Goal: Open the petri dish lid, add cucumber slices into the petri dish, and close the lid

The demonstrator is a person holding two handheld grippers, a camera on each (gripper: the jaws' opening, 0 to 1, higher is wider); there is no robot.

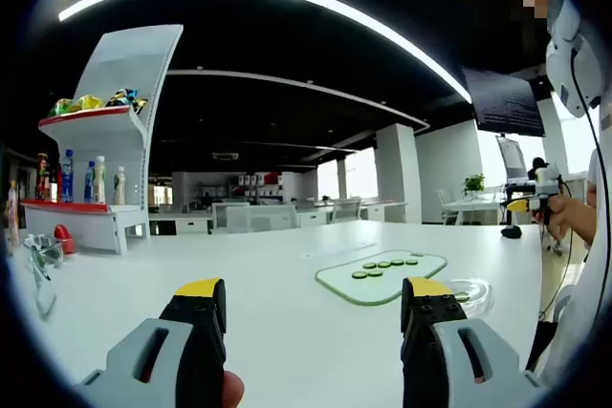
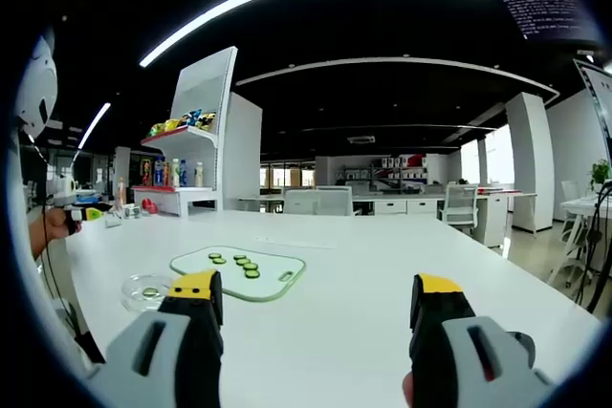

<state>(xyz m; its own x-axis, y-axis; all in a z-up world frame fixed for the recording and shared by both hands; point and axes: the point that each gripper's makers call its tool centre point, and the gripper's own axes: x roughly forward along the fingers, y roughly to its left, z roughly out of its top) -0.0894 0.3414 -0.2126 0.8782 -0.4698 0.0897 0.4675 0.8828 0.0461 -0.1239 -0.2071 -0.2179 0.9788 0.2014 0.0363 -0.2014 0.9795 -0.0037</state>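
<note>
In the left gripper view the left gripper (image 1: pixel 313 305) hangs over the near part of the white table (image 1: pixel 268 265), its yellow-tipped jaws spread wide with nothing between them. Just past its right jaw, near the table's right edge, lies the clear petri dish (image 1: pixel 470 294), partly hidden by that jaw; whether its lid is on cannot be told. Beside the dish, toward the table's middle, a pale green board (image 1: pixel 382 277) carries two short rows of cucumber slices (image 1: pixel 383 268). At the far left edge sits a white shelf unit (image 1: pixel 105 179) with bottles and snack bags. A person's hand (image 1: pixel 564 214) with another gripper shows past the right edge.

In the right gripper view the right gripper (image 2: pixel 316 301) also stands wide open and empty above the table (image 2: pixel 382 274). The dish (image 2: pixel 147 292) lies at the near left, just beside the left jaw, one green slice seeming to rest inside. The board (image 2: pixel 239 272) with its slices (image 2: pixel 241 263) lies beyond it, and the shelf unit (image 2: pixel 196 140) farther back.
</note>
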